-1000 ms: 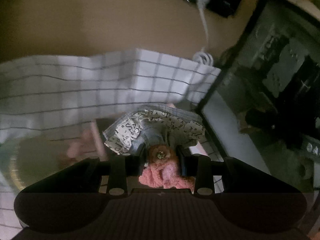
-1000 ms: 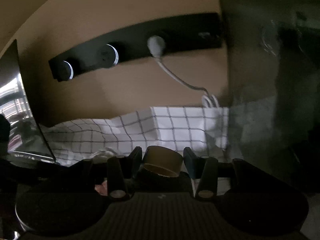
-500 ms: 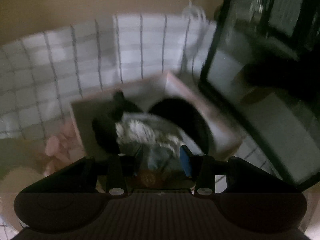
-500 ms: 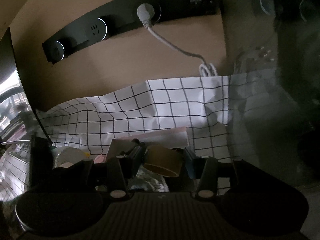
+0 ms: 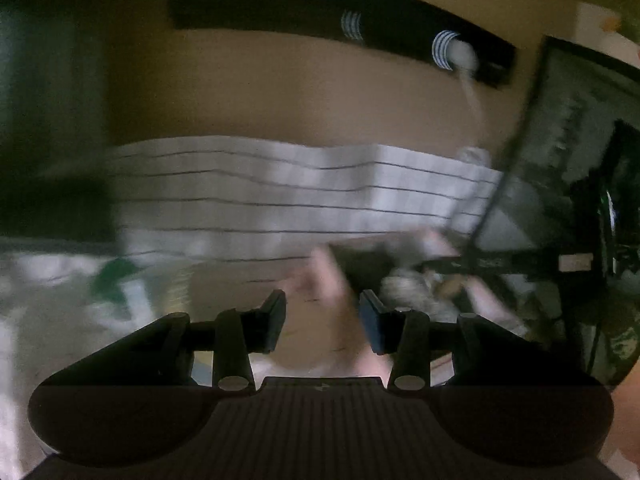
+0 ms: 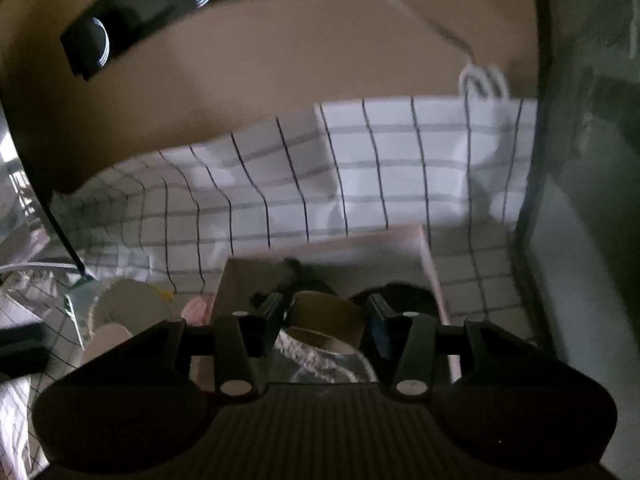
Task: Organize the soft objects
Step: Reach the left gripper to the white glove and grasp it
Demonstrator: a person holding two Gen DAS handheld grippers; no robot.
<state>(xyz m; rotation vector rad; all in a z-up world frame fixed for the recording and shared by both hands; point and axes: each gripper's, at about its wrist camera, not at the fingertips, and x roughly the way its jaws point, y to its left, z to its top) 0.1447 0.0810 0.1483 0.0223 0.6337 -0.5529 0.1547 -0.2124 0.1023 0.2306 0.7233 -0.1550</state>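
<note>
My left gripper point(image 5: 322, 322) is open and empty, raised above the checked cloth point(image 5: 280, 196); the view is blurred by motion. A pink-rimmed box point(image 5: 352, 264) with soft items inside lies to its right; the denim patterned piece point(image 5: 412, 292) shows there as a blur. My right gripper point(image 6: 325, 316) is shut on a brown tape roll point(image 6: 325, 316) and holds it over the same pink box point(image 6: 340, 252). A black soft item point(image 6: 404, 294) and a pale crinkled piece point(image 6: 320, 360) lie in the box under the roll.
A black power strip point(image 5: 340, 24) with a white plug and cable is on the tan wall. A glass tank point(image 5: 572, 168) stands at the right, also in the right wrist view point(image 6: 592, 160). Round pale items point(image 6: 128, 304) and a pink soft thing point(image 6: 196, 308) lie left of the box.
My left gripper let go of the denim and pink soft item into the box, opened, and swung up and left. My right gripper moved down over the box with the tape roll.
</note>
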